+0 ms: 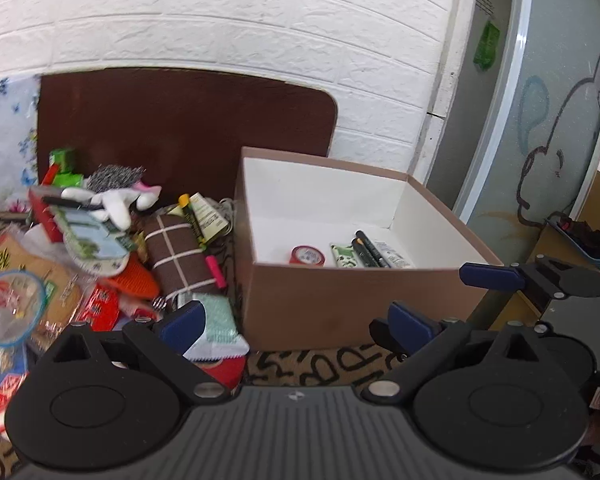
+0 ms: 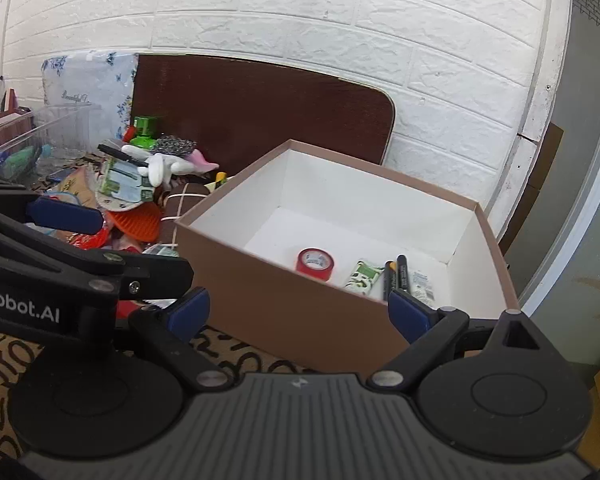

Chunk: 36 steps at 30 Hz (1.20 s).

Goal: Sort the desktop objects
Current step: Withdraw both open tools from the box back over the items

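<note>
Box (image 2: 284, 312) holds tape in both views; only right wrist shows clear bin (image 2: 28, 136).

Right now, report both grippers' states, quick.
Left gripper: open, jaws spread, holding nothing.
Right gripper: open, jaws spread, holding nothing.

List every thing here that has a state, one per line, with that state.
Left gripper: open, holding nothing.
Right gripper: open, holding nothing.
Brown box: lidless, upright, partly filled.
Red tape roll: in the box, tilted.
Black markers: in the box, lying side by side.
Green patterned tube: in the box, lying flat.
Brown checked pouch: lying in the pile outside the box.
</note>
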### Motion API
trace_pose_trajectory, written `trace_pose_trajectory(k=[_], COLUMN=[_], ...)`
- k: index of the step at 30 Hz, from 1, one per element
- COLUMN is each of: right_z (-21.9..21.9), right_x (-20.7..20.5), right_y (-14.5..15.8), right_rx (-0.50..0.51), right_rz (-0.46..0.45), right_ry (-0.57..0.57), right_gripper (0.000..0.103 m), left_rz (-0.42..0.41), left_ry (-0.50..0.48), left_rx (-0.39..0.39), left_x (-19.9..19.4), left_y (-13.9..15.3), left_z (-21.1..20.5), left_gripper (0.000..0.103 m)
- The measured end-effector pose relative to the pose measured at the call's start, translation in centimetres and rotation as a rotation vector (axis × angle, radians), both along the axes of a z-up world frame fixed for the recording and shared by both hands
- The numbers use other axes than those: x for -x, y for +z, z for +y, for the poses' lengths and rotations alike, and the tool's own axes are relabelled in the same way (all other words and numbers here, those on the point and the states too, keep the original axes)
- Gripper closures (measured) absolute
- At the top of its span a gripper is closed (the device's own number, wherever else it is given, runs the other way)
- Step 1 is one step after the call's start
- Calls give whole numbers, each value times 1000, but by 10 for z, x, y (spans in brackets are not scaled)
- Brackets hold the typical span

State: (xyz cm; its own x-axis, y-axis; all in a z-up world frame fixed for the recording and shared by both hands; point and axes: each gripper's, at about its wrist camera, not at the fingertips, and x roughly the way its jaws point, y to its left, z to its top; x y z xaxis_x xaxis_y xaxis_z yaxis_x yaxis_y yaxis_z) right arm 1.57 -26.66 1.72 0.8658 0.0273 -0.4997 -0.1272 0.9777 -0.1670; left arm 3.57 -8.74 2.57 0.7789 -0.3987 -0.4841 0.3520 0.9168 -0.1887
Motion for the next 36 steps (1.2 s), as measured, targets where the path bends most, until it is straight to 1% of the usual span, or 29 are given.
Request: trace_pose_trajectory(k=[4, 9, 11, 16, 20, 22, 24, 26, 27, 30, 33, 36], right_z=[12, 32, 44, 82, 108, 118, 125, 133, 138, 154, 169, 182], right_x=[9, 17, 19, 22, 19, 16, 13, 11, 9, 4, -3, -12], right_y=[-10, -25, -33, -54, -63, -66, -67, -66, -67, -72, -78, -83], right_rx=[-20, -27, -13, 56, 71, 67, 44, 12, 4, 7, -2, -33], right_rz=[9, 21, 22, 39, 61, 72, 77, 87, 93, 111, 135, 157], right_ry=[4, 19, 33, 113, 163, 185, 218, 258, 280, 328, 380, 434], right_gripper=[9, 9, 9, 9, 9, 9, 9, 9, 9, 9, 9, 10], left_rz=[19, 32, 47, 71, 87, 96, 113, 125, 129, 133, 160, 191], left_ry=[22, 45, 67, 137, 184, 201, 229, 277, 302, 354, 377, 389], left_rx=[2, 32, 41, 23, 26, 42, 82, 128, 138, 150, 154, 151], left_x=[10, 21, 25, 37, 41, 40, 37, 33, 30, 22, 13, 2], left_y=[-10, -28, -37, -56, -65, -69, -71, -71, -71, -73, -79, -84], left_z=[13, 36, 46, 75, 98, 111, 128, 146, 153, 171, 185, 197], left_gripper=[3, 3, 3, 3, 5, 5, 5, 5, 5, 5, 7, 9])
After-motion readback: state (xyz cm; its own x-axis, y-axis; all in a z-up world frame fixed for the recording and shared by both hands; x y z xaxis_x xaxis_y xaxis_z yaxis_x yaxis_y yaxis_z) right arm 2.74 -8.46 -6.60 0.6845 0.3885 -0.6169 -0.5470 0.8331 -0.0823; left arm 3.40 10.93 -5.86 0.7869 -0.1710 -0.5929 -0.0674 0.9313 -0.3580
